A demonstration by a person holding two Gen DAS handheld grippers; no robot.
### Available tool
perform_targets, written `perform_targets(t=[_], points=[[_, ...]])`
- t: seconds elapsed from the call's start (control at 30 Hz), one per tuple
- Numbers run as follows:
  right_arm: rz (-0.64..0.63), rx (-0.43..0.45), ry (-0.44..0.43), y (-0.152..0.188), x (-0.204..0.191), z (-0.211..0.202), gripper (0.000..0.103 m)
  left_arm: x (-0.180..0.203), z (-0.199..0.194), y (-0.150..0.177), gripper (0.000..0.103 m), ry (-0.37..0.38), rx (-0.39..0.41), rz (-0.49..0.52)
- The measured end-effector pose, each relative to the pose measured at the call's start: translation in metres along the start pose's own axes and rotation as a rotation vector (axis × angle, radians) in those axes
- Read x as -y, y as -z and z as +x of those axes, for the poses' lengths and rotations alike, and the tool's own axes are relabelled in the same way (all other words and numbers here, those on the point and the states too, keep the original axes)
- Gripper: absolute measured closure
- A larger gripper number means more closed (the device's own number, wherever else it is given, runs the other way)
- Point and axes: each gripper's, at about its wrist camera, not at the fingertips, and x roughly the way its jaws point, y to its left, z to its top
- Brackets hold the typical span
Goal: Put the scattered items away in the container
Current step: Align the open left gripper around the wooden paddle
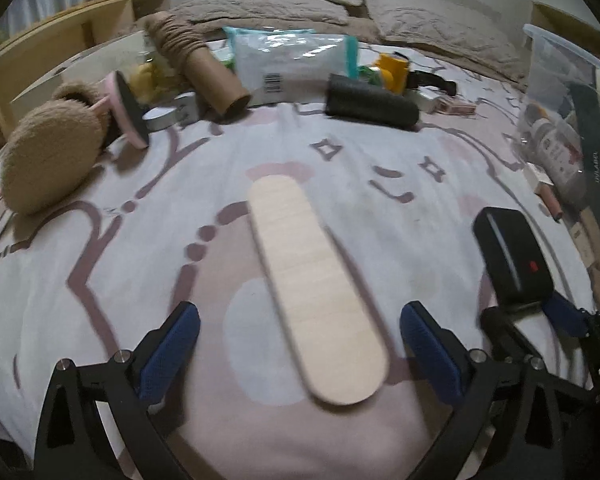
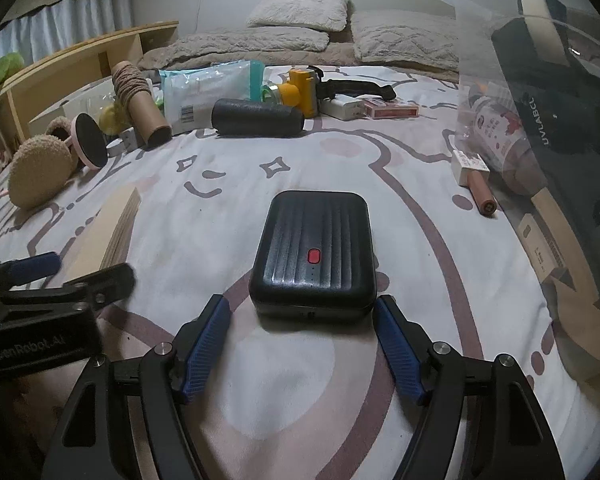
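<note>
The left gripper (image 1: 300, 346) has its fingers spread wide on either side of a pale wooden board (image 1: 316, 288) that lies flat on the patterned bedspread (image 1: 100, 280); the pads stand clear of the board's edges. The right gripper (image 2: 302, 350) has its fingers spread just behind a black power bank (image 2: 314, 254) with a red button, which lies flat on the bedspread; neither pad presses on it. The clear plastic container (image 2: 540, 128) stands at the right edge of the bed and already holds boxes and a bottle. A black cylinder (image 2: 258, 122), a cardboard tube (image 2: 142, 106) and a wipes packet (image 2: 204, 92) lie further back.
</note>
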Motion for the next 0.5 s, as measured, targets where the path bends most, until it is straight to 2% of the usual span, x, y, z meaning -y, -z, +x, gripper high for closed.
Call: perform_targets(t=[0.2, 0.3, 0.4, 0.5], points=[[-0.009, -0.017, 0.002, -0.002, 0.001, -0.001, 0.028, -0.017, -0.004, 0.005, 0.0, -0.029, -0.014, -0.008], [-0.019, -0.027, 0.048, -0.005, 0.007, -0.003, 0.028, -0.021, -0.006, 0.008, 0.0, -0.051, -0.016, -0.009], [0.0, -0.043, 0.058, -0.007, 0.018, -0.004, 0.028, -0.026, -0.007, 0.008, 0.0, -0.046, -0.022, -0.023], [-0.001, -0.046, 0.123, -0.009, 0.026, -0.005, 0.028, -0.028, -0.008, 0.008, 0.0, -0.04, -0.025, -0.028]])
